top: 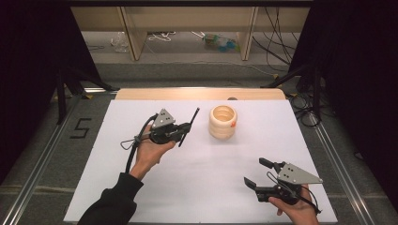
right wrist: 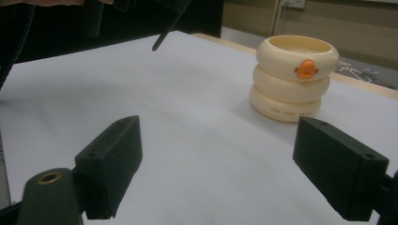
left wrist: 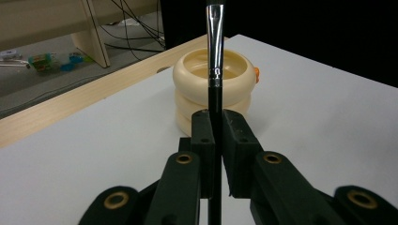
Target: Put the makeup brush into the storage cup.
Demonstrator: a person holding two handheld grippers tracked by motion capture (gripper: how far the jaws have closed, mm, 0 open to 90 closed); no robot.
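A thin black paintbrush (top: 193, 117) with a silver ferrule (left wrist: 215, 42) is clamped between the jaws of my left gripper (top: 184, 129), which is shut on its handle (left wrist: 215, 101). The brush sticks up and away toward a cream ringed pot (top: 223, 122) with an orange duck beak (right wrist: 307, 68). In the left gripper view, the pot (left wrist: 187, 79) stands just beyond the brush tip. My right gripper (top: 254, 171) rests near the front right of the table, open with nothing between its jaws (right wrist: 216, 164). One dark end of the brush (right wrist: 164, 37) hangs above the table at the upper left.
The white board (top: 187, 187) covers the table, with a wooden strip (top: 197, 93) along its far edge. Beyond it are floor cables and a plastic bottle (top: 220, 42). Dark curtains and stand legs (top: 61, 93) flank both sides.
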